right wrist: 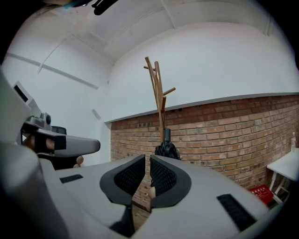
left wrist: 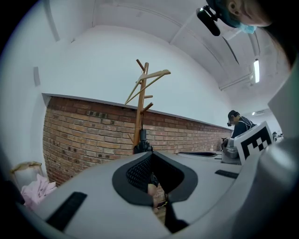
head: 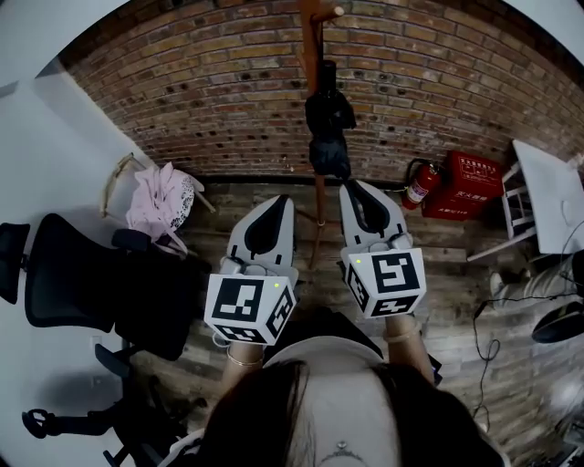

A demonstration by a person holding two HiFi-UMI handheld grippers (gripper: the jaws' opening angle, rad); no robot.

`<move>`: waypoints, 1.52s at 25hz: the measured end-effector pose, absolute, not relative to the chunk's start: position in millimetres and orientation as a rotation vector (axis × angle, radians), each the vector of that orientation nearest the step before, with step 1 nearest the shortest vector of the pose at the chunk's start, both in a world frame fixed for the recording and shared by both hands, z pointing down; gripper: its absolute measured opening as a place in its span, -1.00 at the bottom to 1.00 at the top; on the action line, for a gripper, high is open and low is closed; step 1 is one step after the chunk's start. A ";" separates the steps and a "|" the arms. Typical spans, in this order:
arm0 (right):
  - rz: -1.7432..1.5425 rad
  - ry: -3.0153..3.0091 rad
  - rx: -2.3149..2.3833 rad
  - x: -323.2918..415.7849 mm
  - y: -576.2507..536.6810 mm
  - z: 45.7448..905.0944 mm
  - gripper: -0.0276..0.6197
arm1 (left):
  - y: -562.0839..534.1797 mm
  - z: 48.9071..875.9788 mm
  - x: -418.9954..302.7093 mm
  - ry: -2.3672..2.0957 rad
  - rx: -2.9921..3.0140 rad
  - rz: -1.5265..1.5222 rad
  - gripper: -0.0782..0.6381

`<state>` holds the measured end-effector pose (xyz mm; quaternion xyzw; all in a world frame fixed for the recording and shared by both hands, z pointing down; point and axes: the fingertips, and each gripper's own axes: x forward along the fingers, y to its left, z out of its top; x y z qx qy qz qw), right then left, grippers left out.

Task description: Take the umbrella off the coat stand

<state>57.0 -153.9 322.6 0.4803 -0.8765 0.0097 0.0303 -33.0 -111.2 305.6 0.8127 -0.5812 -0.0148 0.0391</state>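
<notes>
Brick wall (head: 182, 100) straight ahead, plank floor (head: 456, 264) below, and the wooden coat stand (head: 315, 27) rises against the bricks. On its pole hangs the folded black umbrella (head: 327, 128), long axis upright, handle end topmost. Both tools point level at it from well short. The left tool (head: 283, 199) is pinched together with nothing in it, and the right tool (head: 351, 185) is closed to a sliver, also empty. The umbrella sits dead ahead between them, the right tool looking slightly nearer. Either one must open before it can take that upright shaft.
</notes>
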 end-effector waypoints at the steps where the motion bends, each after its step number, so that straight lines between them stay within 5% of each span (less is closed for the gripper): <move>1: 0.034 -2.703 1.477 56.4 -156.6 323.4 -0.79 | -112.0 305.7 -33.8 -1.786 2.488 -0.043 -0.76; 38: 0.161 -2.556 1.589 18.7 -279.5 361.4 -0.09 | -234.3 310.3 -74.7 -1.601 2.597 -0.008 -0.76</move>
